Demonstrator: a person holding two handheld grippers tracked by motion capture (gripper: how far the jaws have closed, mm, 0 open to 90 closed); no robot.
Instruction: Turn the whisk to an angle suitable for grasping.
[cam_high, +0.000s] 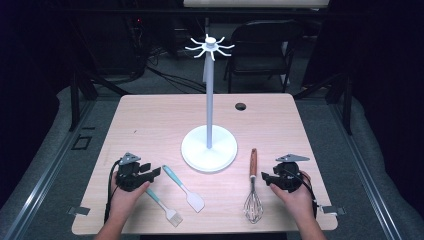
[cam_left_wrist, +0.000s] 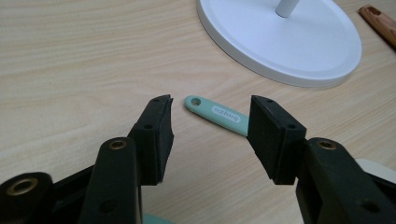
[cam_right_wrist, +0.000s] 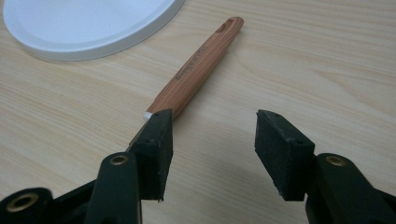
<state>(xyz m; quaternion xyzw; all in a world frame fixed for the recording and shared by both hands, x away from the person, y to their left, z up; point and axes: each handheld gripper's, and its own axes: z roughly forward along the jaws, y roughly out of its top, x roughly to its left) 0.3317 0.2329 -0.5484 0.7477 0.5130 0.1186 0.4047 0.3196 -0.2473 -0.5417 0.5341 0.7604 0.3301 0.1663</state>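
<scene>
Utensils unhung, both grippers idle

Nothing is done yet, by my judgement: spatula (cam_high: 183, 188), brush (cam_high: 164, 205) and whisk (cam_high: 253, 187) lie flat on the table (cam_high: 150, 120), and the stand (cam_high: 209, 100) has bare hooks. Left gripper (cam_left_wrist: 210, 133) stands wide open, spatula handle between its jaws, untouched. Right gripper (cam_right_wrist: 212, 147) gapes just beside the whisk handle. Utensils lie near the front edge; ample open room beyond the stand's base.
</scene>
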